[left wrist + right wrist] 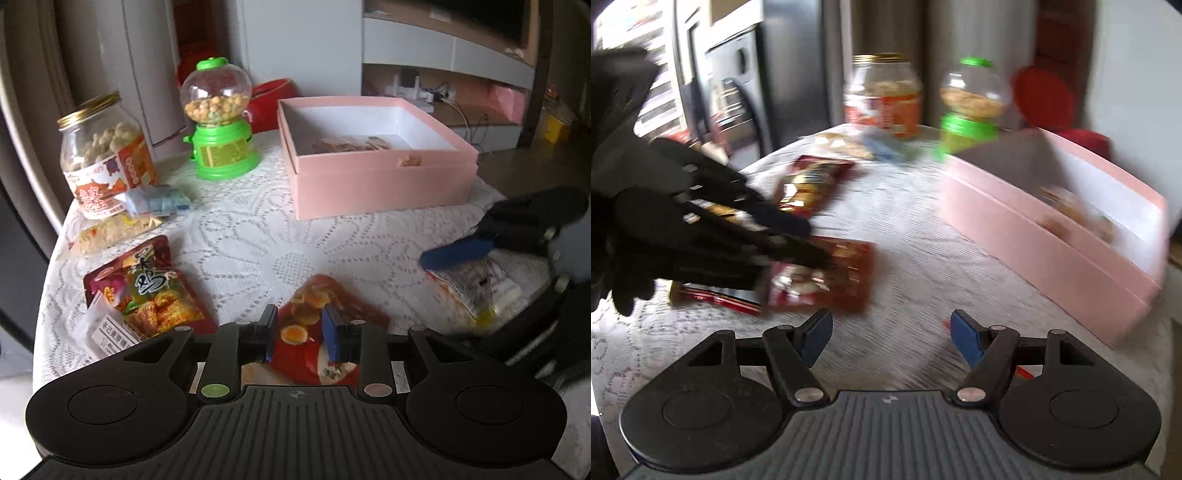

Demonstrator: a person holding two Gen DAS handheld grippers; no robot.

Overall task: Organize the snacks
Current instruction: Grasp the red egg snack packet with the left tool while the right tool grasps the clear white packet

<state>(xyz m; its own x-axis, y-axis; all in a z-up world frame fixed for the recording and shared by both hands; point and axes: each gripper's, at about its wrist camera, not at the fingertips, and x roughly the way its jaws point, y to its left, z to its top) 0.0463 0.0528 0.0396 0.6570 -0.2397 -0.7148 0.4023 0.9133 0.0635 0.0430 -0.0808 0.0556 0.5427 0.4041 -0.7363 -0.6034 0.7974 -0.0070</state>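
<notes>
We hover our left gripper (299,332), fingers narrowly parted astride the red snack packet (325,314) at the bench's near edge, unpinched; right gripper (888,338) is wide, empty. Next: pinch, carry to the pink box (376,184).

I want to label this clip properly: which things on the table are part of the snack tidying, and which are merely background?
Part of the job:
pink box
red snack packet between the left gripper fingers
noodle packet
peanut jar
green candy dispenser
pale packet under the right gripper

Just lying about:
lace tablecloth
red container
shelf unit
</notes>
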